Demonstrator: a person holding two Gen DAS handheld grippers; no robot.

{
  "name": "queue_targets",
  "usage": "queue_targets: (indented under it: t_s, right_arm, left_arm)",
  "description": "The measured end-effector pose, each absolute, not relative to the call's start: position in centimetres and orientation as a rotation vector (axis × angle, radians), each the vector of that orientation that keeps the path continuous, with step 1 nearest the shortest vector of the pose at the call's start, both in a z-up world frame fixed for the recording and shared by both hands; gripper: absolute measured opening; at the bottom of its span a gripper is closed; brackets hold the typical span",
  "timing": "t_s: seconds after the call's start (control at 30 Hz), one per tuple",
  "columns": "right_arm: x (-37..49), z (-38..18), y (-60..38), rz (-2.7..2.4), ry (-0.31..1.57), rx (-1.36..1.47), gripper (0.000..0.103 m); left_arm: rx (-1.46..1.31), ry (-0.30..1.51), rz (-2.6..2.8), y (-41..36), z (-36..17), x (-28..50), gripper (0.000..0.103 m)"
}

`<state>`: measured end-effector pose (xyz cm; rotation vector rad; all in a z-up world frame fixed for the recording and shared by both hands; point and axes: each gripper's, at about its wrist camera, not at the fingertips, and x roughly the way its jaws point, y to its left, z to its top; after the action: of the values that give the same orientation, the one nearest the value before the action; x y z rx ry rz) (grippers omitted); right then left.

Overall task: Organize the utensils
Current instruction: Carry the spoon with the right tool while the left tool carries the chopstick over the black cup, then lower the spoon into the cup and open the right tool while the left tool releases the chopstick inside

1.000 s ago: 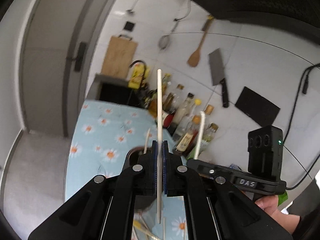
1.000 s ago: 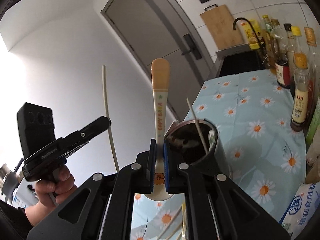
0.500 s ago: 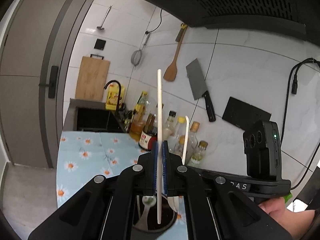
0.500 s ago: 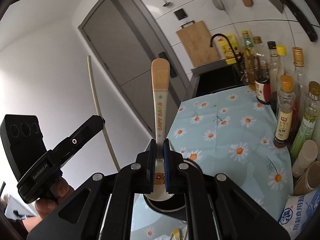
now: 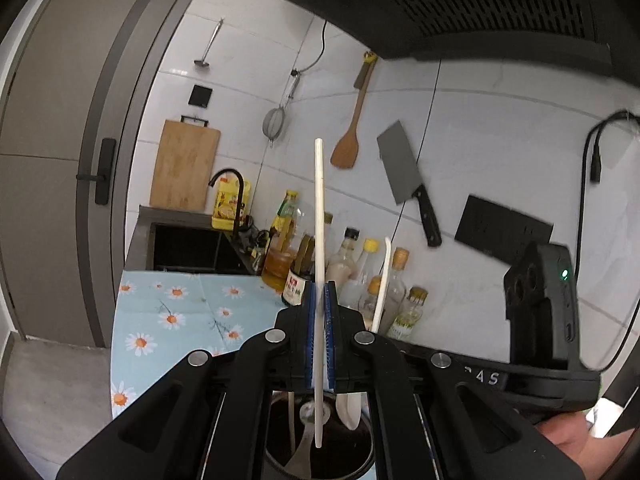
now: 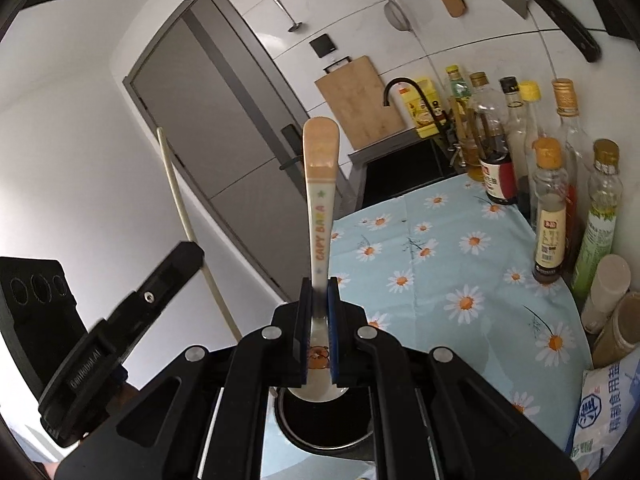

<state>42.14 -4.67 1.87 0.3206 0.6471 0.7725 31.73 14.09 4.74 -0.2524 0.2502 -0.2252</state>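
Left gripper (image 5: 319, 336) clamps 1 white chopstick (image 5: 319, 216); right gripper (image 6: 319, 336) clamps 1 spoon (image 6: 320, 200), both above the holder (image 6: 324, 432).

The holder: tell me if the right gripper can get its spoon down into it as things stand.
Probably yes. The right gripper holds the spoon bowl-down right over the holder, whose mouth looks open there. The left gripper with its chopstick crowds the same opening.

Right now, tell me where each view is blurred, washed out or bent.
Left wrist view: sharp at the chopstick, cleaver slightly smeared, door frame bowed by the fisheye. Right wrist view: left wall washed out bright, spoon sharp, bottles lean inward at the edge.
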Motion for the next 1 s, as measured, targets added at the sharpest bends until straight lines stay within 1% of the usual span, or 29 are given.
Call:
queue_targets:
  t_s: [0.2,0.3,0.7,0.77,0.83,1.0]
  right_arm:
    - [41.3,-0.6,-3.4,0.709,0.692,0.275,0.008]
    - [40.9,-1.3,-3.0,0.688,0.698,0.252,0.008]
    - [41.3,-2.3,-3.0,0.742,0.748,0.216,0.009]
    - [41.2,-2.0,-3.1,0.736,0.741,0.214,0.015]
    - [41.2,-1.8,-3.4,0.741,0.739,0.229,0.025]
    - [40.9,-1.0,-4.6,0.742,0.718,0.255,0.025]
  left_arm:
    - [-0.247,0.293,-0.219,14.3,2.3,31.8,0.003]
    - [-0.242,0.297,-0.209,14.3,1.9,32.0,0.003]
    - [-0.254,0.355,-0.176,13.2,0.1,31.2,0.004]
    - [-0.26,0.378,-0.158,13.4,-0.2,31.4,0.004]
    - [-0.263,0.393,-0.15,13.6,-0.3,31.3,0.004]
    - [-0.263,0.403,-0.137,13.6,-0.2,30.8,0.005]
